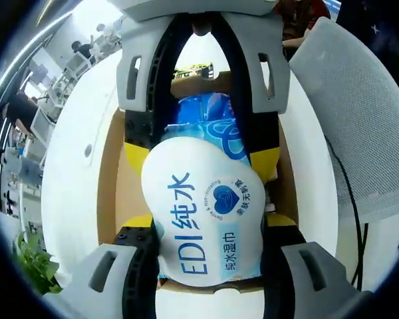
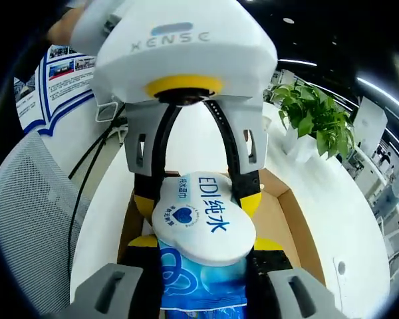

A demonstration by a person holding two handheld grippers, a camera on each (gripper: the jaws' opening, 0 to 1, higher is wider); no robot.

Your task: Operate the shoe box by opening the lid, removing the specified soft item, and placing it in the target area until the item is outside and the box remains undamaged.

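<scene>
wipes pack clamped between both tools over shoe box.

A soft wet-wipes pack has a white lid printed in blue with "EDI 纯水" and smaller Chinese characters beside a heart logo. The opposite gripper's white housing reads "XENSE".

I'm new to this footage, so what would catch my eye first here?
The white and blue wipes pack, printed with "EDI", sits at the centre of both views, clamped from opposite ends by the left gripper and the right gripper above the open cardboard box. A leafy green plant stands on the white table beyond the box.
</scene>
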